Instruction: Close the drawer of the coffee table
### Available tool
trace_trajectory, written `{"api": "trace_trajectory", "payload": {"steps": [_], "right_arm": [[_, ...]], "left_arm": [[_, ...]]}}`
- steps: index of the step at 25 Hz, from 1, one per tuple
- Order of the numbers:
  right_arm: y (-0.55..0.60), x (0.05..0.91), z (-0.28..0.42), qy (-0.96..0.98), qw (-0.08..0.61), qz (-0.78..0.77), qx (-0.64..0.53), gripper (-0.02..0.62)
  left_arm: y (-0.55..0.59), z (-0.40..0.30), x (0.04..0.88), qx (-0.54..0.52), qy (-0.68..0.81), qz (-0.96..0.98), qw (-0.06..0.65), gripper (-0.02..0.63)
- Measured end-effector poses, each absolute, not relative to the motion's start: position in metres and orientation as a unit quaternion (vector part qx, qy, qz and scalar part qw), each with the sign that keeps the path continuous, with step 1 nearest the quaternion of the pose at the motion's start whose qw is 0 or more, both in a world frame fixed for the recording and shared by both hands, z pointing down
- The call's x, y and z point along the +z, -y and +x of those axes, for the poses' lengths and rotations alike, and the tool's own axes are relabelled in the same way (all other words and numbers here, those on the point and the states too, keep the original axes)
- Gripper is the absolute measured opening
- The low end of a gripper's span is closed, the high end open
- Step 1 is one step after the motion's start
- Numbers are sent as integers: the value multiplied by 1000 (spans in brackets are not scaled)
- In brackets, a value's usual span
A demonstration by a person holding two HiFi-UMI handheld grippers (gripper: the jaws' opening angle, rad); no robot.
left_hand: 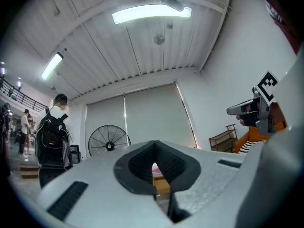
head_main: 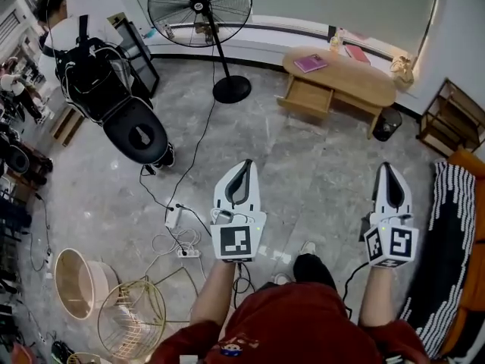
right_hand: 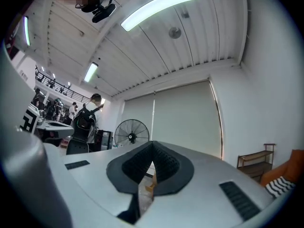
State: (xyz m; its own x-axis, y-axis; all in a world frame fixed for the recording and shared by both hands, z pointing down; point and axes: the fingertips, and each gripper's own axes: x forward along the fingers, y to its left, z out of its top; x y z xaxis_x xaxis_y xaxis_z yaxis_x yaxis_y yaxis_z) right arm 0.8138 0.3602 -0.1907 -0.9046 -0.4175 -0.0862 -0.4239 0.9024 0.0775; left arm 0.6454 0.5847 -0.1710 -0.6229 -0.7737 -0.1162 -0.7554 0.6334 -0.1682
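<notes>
The wooden coffee table [head_main: 356,78] stands far ahead at the upper right, with a pink book [head_main: 311,63] on top. Its drawer [head_main: 307,97] is pulled out toward me on the left side. My left gripper [head_main: 244,164] and right gripper [head_main: 386,167] are held side by side over the floor, well short of the table. Both are shut with nothing between their jaws. In the left gripper view, the shut left gripper [left_hand: 154,145] leaves a small gap through which a bit of the table [left_hand: 161,184] shows. The right gripper [right_hand: 152,145] looks the same in its own view.
A standing fan [head_main: 201,6] with a round base [head_main: 231,89] is left of the table. A black chair [head_main: 136,131], floor cables with a power strip [head_main: 182,241] and wire baskets [head_main: 132,317] lie at the left. A shelf [head_main: 451,116] and a striped cushion [head_main: 451,233] are at the right.
</notes>
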Motion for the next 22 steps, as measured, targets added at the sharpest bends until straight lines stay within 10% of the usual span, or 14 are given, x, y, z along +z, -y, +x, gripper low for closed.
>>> {"api": "trace_trajectory", "payload": {"steps": [22], "right_arm": [[-361,-159,685,-985,28,-170,34,192]], "left_arm": [[-586,545,-162,-55,-913,-395,87,6]]}}
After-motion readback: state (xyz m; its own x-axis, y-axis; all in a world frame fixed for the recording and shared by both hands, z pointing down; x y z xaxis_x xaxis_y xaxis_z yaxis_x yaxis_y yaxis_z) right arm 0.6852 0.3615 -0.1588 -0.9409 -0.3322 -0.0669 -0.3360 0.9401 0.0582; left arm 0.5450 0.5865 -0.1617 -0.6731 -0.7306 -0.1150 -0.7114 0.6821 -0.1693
